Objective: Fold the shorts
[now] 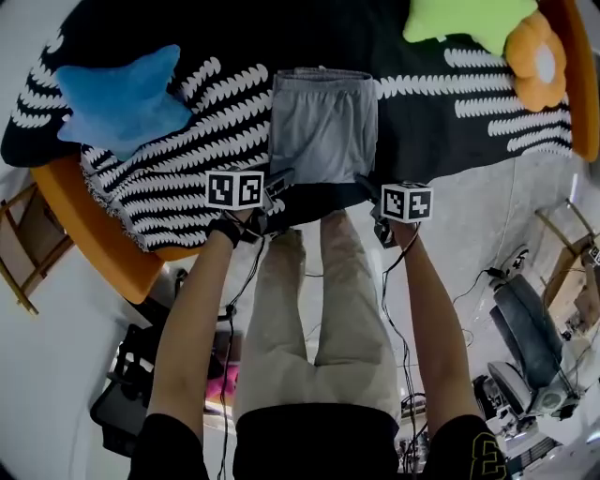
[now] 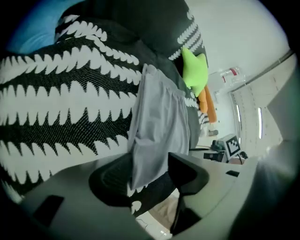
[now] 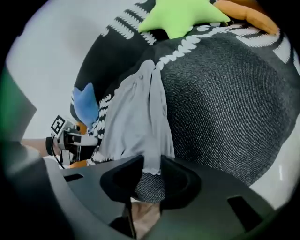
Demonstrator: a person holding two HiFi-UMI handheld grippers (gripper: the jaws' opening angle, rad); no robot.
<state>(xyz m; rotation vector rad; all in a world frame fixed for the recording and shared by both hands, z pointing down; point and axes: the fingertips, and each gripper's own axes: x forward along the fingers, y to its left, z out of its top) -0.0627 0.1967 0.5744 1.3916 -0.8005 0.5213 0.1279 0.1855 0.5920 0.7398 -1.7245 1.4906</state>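
Note:
Grey shorts [image 1: 323, 127] lie flat on a black-and-white patterned blanket [image 1: 169, 197], waistband at the far side, hem at the near edge. My left gripper [image 1: 275, 185] is at the near left hem corner. In the left gripper view that corner of the shorts [image 2: 159, 126] hangs between the wide-apart jaws of the left gripper [image 2: 150, 171], which stand open around it. My right gripper [image 1: 368, 188] is at the near right corner. In the right gripper view the jaws of the right gripper [image 3: 151, 176] stand narrow, shut on the hem of the shorts [image 3: 136, 122].
A blue star cushion [image 1: 127, 94] lies at the left of the blanket, a green star cushion [image 1: 464, 21] and an orange flower cushion [image 1: 539, 61] at the far right. The orange edge of the furniture [image 1: 94, 244] curves below. The person's legs, cables and chairs fill the floor.

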